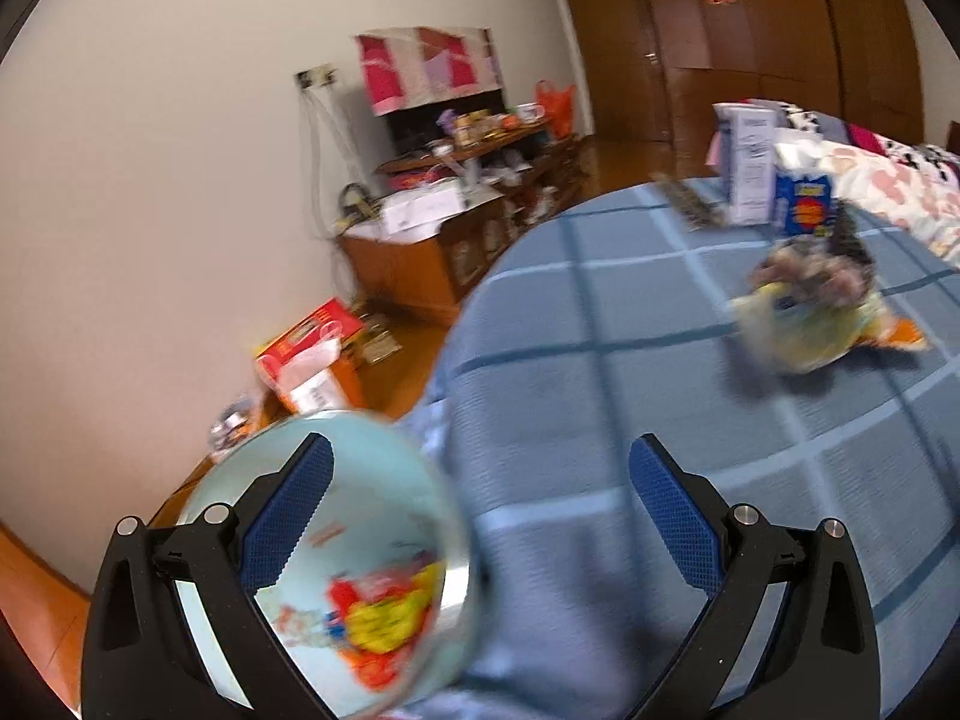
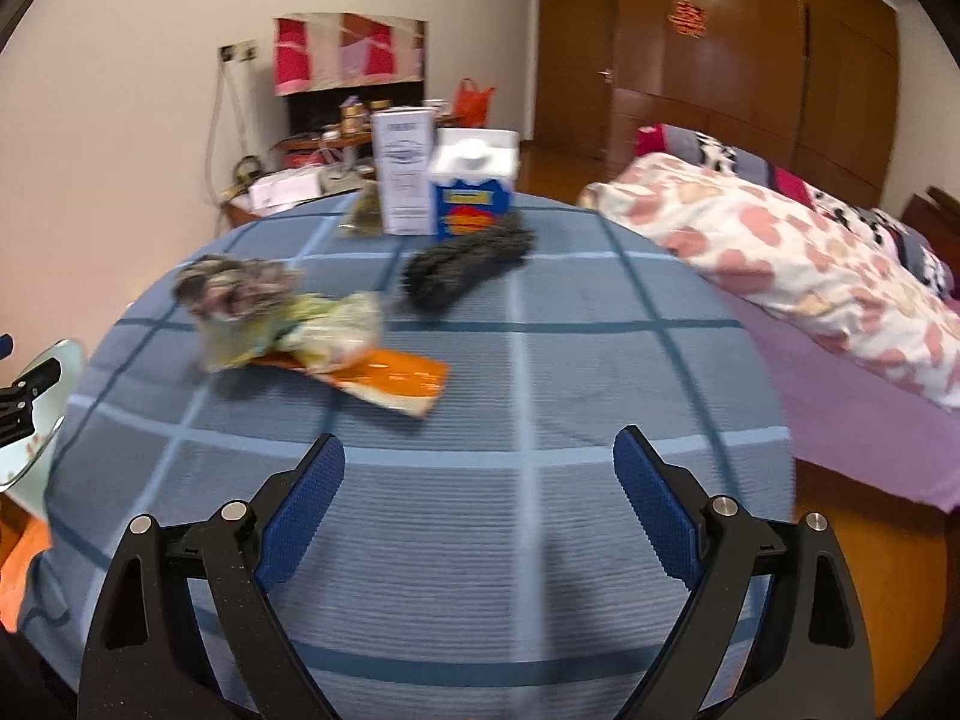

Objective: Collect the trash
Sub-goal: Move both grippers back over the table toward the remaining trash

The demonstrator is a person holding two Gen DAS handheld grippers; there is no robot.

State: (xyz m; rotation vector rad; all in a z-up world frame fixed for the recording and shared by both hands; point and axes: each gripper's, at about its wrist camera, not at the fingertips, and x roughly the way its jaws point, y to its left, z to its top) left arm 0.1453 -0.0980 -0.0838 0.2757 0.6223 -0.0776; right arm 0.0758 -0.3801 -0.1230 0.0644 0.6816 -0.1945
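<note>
Left wrist view: my left gripper [image 1: 480,516] stands fully spread and empty above the bin [image 1: 336,564], positioned to drop wrappers into it; some already lie inside.

Right wrist view: my right gripper [image 2: 480,504], wide apart and holding nothing, faces the crumpled wrappers [image 2: 288,318] on the checked tablecloth [image 2: 570,372], aligned for pickup.

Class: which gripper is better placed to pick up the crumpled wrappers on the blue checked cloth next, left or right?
Probably right: the right gripper is open and faces the crumpled wrappers squarely. The left gripper is open too, but beside the bin, with them off to one side.
</note>
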